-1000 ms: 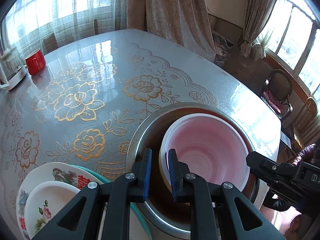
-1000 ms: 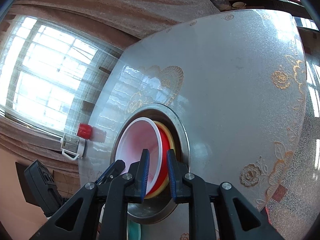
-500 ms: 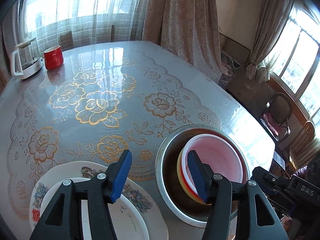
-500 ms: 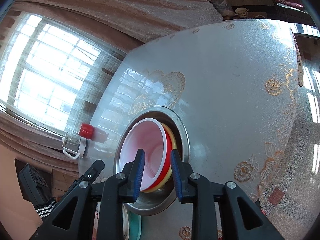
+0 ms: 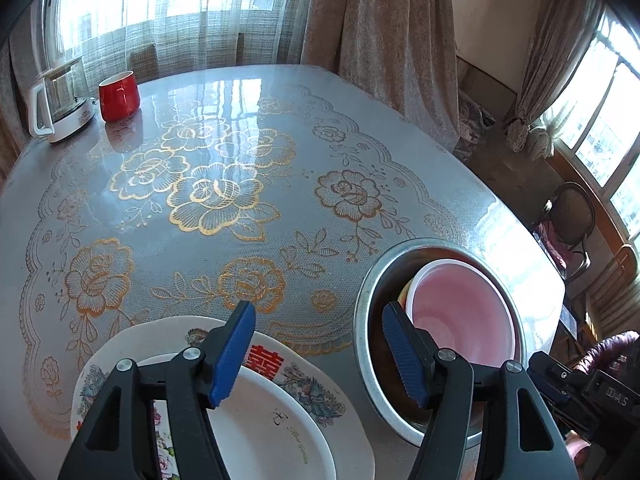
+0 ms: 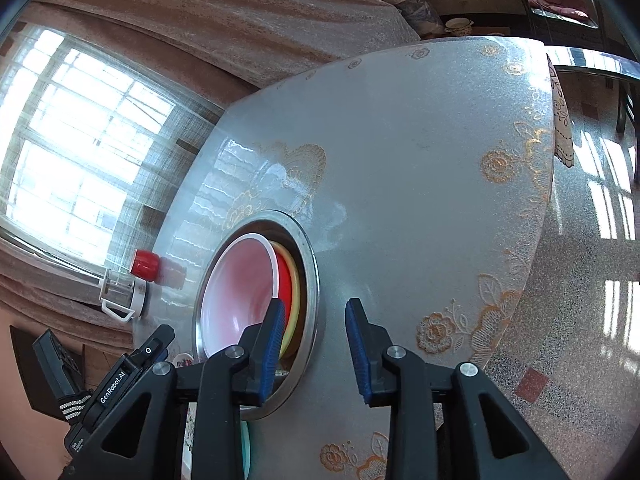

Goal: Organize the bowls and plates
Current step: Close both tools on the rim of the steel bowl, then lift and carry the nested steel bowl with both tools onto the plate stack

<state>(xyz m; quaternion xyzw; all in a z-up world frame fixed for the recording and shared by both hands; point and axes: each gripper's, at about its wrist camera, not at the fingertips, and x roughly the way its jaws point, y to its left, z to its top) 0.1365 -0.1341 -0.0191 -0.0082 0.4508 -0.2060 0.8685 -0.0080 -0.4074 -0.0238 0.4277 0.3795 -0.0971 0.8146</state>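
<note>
Left wrist view: the left gripper (image 5: pixel 318 350) is seen with its blue-padded jaws spread and opening further, nothing between them but bare tabletop. Below its left finger a stack of plates is found: a small white round plate (image 5: pixel 272 428) laid on a larger white plate with a floral border and red characters (image 5: pixel 320 392). To the right, a wide stainless steel basin (image 5: pixel 366 344) is set on the round table covered with a grey cloth printed with gold roses (image 5: pixel 200 200), near its edge. Inside the basin a white plastic bowl with a pink interior (image 5: pixel 464 312) is nested at the top of a stack. At the far side of the table a red mug (image 5: pixel 119 95) is placed beside a white-handled glass kettle (image 5: pixel 60 100).

Right wrist view: the right gripper (image 6: pixel 314 350) is shown with its jaws parted and opening, nothing clamped; the basin's rim (image 6: pixel 314 280) lies between them untouched. Under the pink-lined bowl (image 6: pixel 240 292), a red bowl (image 6: pixel 284 280) and a yellow bowl (image 6: pixel 296 292) are stacked within the basin.
</note>
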